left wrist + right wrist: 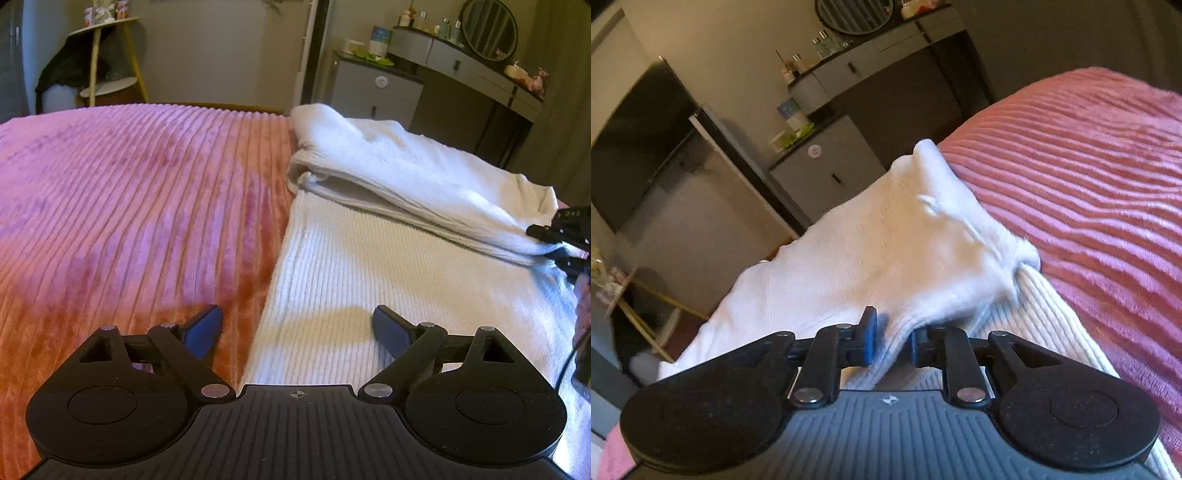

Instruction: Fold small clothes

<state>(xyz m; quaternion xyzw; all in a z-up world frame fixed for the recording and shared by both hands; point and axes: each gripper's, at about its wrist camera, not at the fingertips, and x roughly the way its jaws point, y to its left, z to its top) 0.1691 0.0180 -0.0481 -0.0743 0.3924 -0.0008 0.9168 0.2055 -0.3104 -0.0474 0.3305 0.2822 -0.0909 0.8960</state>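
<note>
A white ribbed garment [369, 258] lies on the pink ribbed bedspread [129, 206], its far part folded back over the near part. My left gripper [297, 326] hovers open above the garment's left edge, with nothing between its blue fingers [205, 328]. In the right wrist view the same white garment [886, 251] is bunched and lifted, and my right gripper [892, 341] is shut on a fold of it. That right gripper [557, 240] shows at the right edge of the left wrist view, pinching the folded layer's edge.
Beyond the bed stand a grey dresser [373, 88] with a round mirror [487, 29] and bottles, and a small round side table [107, 55] with yellow legs. A dark screen [639, 136] hangs on the wall. The pink bedspread [1089, 192] stretches beside the garment.
</note>
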